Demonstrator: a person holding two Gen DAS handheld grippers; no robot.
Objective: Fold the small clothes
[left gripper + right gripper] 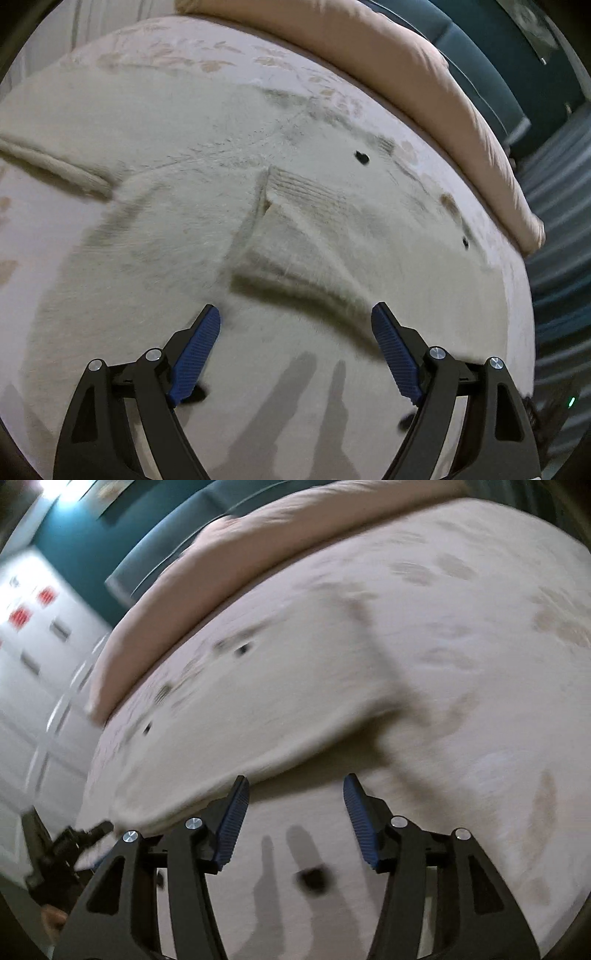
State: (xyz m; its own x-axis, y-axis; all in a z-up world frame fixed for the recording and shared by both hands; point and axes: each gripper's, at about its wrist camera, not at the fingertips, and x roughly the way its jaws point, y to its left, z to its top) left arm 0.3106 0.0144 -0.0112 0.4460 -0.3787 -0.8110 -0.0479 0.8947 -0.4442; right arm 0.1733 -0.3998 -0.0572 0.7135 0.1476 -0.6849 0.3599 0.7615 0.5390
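- Cardigan (pixel 192 206) lies flat on the bed (pixel 491 280), sleeve (pixel 295 236) folded over its body.
- Left gripper (pixel 295 354): jaws wide, nothing between them. It hangs over the cardigan's near part.
- Sleeve sits just ahead of the tips, long axis running away from the gripper.
- Right gripper (pixel 295 819): jaws part open, empty, near the cardigan's edge (pixel 207 797).
- Judgement: either hand can reach; the left is nearer the sleeve.

- My left gripper (pixel 295 328): black, blue ribbed pads (pixel 195 354).
- Knit sweater (pixel 177 221): cream, black buttons (pixel 362 157).
- Bedspread (pixel 498 609): pale, tan leaf print.
- Headboard (pixel 491 55): teal.
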